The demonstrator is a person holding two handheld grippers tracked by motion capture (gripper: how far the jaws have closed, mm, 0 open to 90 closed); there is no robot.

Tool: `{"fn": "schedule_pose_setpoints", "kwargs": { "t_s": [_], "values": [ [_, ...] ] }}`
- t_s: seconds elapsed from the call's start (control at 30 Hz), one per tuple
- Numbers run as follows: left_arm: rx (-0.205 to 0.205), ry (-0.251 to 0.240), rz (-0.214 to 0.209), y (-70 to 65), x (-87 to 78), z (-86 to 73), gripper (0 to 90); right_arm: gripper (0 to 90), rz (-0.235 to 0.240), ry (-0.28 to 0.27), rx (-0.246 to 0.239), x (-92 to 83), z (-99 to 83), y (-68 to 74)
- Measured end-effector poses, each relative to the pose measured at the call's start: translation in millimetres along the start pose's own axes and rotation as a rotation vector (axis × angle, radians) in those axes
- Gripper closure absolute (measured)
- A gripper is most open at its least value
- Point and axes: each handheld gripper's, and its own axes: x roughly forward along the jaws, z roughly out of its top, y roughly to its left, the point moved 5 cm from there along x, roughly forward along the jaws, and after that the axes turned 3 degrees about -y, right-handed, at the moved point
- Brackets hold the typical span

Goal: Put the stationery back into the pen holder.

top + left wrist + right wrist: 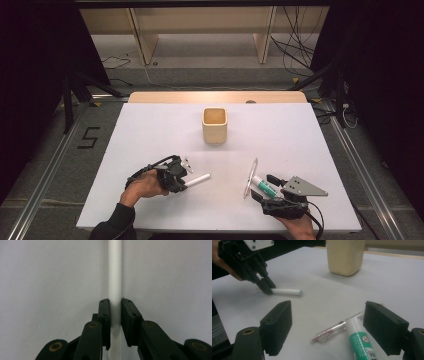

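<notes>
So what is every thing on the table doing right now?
White marker: lying flat, pinched between the fingers of the left gripper.
Left gripper: shut on the marker.
Right gripper: open, holding nothing.
Green and white tube: lying flat between the right gripper's open fingers, untouched.
Clear pen: lying flat beside the tube.
Wooden cup: upright, open top.

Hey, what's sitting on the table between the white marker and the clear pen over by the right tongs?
Nothing: in the high view, bare white table separates the white marker and the clear pen.
</notes>
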Motion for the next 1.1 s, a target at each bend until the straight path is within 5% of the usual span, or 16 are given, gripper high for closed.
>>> {"fn": "schedule_pose_setpoints", "kwargs": {
  "t_s": [0.33, 1.1],
  "values": [
    [-0.093, -0.138, 0.015, 6.2, -6.6, 8.1, 78.0, 23.8, 0.002, -0.002, 0.0, 0.4, 0.2, 0.2],
    [-0.199, -0.402, 0.031, -1.9, -19.3, 29.6, 78.0, 24.3, 0.074, 0.0, 0.096, 11.0, 5.0, 13.5]
  ]
}}
